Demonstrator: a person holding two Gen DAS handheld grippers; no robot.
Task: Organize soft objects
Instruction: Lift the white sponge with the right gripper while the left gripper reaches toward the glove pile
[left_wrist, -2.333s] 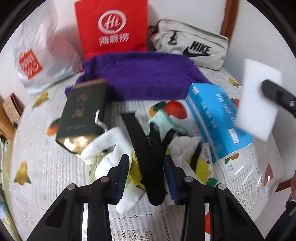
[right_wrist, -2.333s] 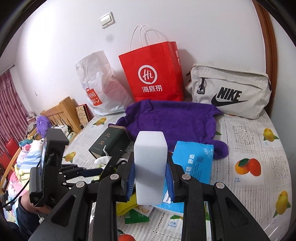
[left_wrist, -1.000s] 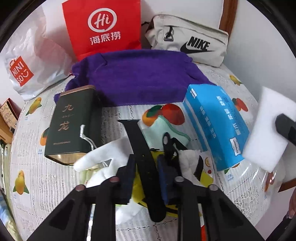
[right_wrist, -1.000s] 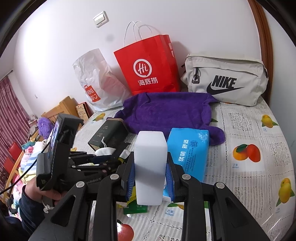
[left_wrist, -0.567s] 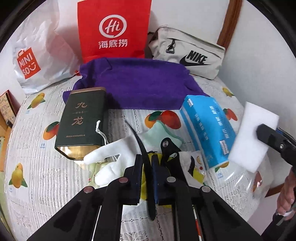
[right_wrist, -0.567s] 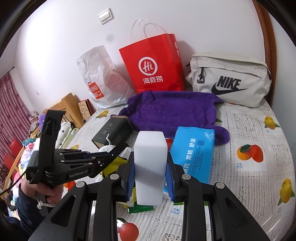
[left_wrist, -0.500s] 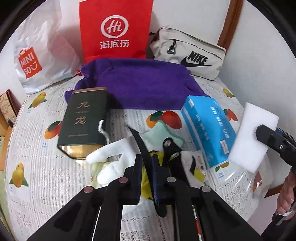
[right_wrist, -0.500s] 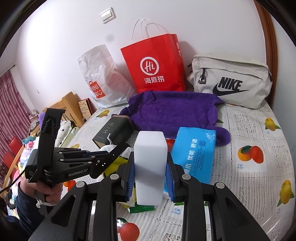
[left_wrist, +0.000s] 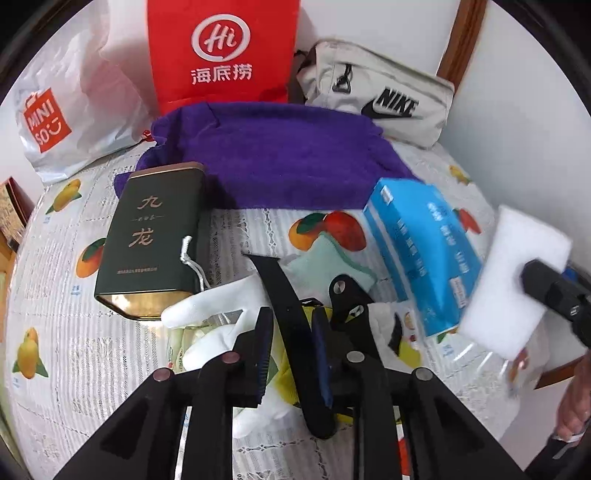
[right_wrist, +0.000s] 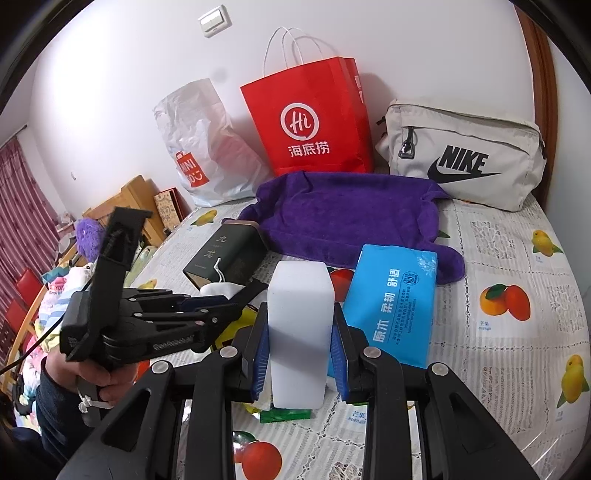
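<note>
Near the front edge of the tabletop (left_wrist: 92, 369), strap let go
The left tool (left_wrist: 291, 334) has just spread, jaws loose around the flat black strap (left_wrist: 284, 295); the right tool (right_wrist: 299, 350) pinches the white foam block (right_wrist: 299, 328).

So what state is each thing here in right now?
Left tongs, just been opening, black strap loose between them.
Right tongs, shut on white sponge.
Purple towel, spread flat.
Tissue pack, lying flat.
Red paper bag, standing upright.
Green tin, lying on its side.
</note>
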